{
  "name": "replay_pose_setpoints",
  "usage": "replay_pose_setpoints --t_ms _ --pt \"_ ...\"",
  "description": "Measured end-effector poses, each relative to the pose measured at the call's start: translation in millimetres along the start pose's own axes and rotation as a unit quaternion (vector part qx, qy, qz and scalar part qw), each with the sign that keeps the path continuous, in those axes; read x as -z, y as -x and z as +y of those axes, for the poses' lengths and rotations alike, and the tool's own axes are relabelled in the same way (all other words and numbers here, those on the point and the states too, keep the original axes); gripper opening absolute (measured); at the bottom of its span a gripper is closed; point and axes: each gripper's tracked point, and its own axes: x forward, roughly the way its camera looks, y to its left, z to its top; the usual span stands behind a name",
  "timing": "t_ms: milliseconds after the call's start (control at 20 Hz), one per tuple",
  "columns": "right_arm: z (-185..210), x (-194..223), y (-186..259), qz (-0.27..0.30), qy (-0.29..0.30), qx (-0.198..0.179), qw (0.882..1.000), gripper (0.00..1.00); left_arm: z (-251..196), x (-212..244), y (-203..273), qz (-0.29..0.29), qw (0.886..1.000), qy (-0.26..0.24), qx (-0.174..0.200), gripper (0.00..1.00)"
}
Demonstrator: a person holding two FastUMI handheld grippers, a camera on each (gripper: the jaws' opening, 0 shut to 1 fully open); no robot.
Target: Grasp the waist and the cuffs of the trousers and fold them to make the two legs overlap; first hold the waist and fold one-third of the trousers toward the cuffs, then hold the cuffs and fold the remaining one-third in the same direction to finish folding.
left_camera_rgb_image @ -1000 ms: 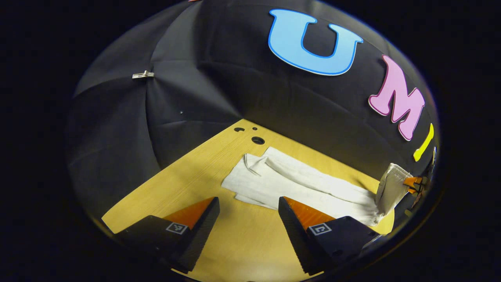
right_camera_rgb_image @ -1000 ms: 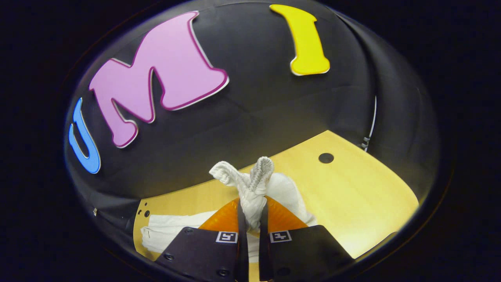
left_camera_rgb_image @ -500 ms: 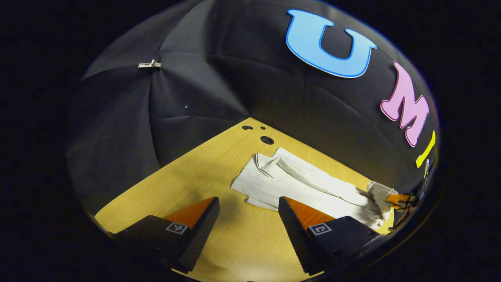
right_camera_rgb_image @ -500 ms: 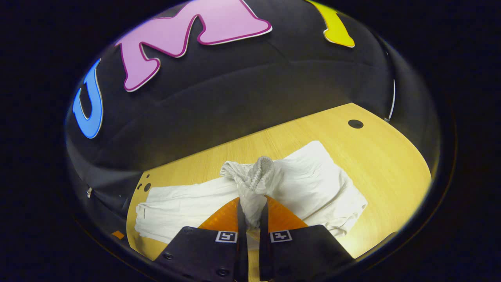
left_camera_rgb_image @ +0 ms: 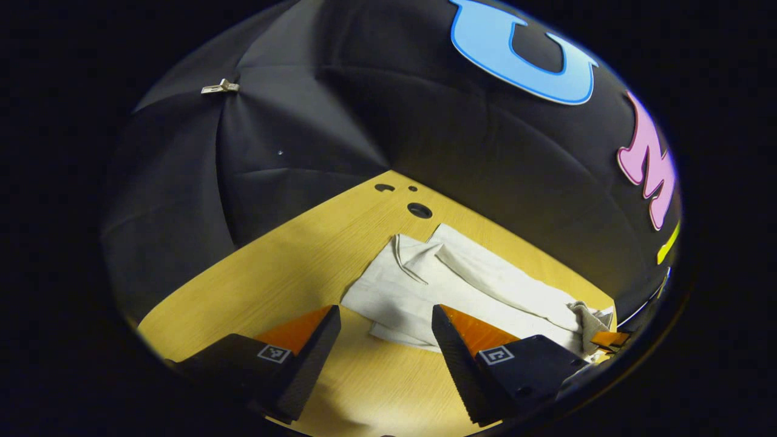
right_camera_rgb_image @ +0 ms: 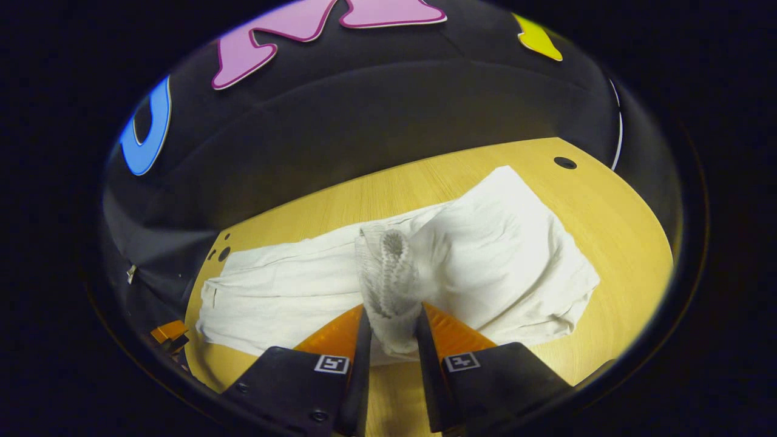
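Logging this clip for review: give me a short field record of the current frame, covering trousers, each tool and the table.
trousers: white trousers lying on the table, waist end folded over toward the cuffs
waistband: bunched waistband sits between the right tool's fingers
right tool: right tool low over the trousers, fingers slightly parted around the waistband; whether both press on it is unclear
left tool: left tool open, holding nothing, near the cuffs
table: wooden table with holes at the far corner
fold stage: waist fold laid, cuff fold not yet done
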Motion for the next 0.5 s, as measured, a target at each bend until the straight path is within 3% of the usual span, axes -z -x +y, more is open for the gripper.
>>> replay_pose_setpoints --t_ms 50,100,150,200,250,350,500 --pt "3.3 3.7 2.7 0.0 0.002 -0.006 1.0 0.5 -2.0 2.1 -2.4 0.002 1.0 -0.004 -0.001 0.96" --pt "5.9 5.4 5.5 0.0 0.004 -0.012 1.0 0.44 -2.9 3.2 -4.3 0.003 1.0 -0.009 -0.004 0.96" --pt "8.2 8.6 8.4 0.002 0.005 -0.02 1.0 0.59 -3.0 3.6 -6.1 0.004 1.0 -0.014 -0.009 0.96" --pt "11.6 13.2 13.0 0.005 0.004 -0.027 1.0 0.64 -3.2 4.6 -8.8 0.005 1.0 -0.018 -0.013 0.96" --pt "13.8 15.8 18.3 0.006 0.003 -0.034 0.999 0.81 -2.7 5.0 -10.0 0.007 1.0 -0.021 -0.02 0.96" --pt "10.6 23.1 33.5 0.01 0.005 -0.037 0.999 0.97 -0.9 4.6 -14.9 0.006 0.999 -0.028 -0.042 0.96" --pt "-8.5 29.9 61.8 0.006 0.038 -0.029 0.999 0.99 9.9 5.9 -23.8 0.009 0.995 -0.043 -0.09 0.96"
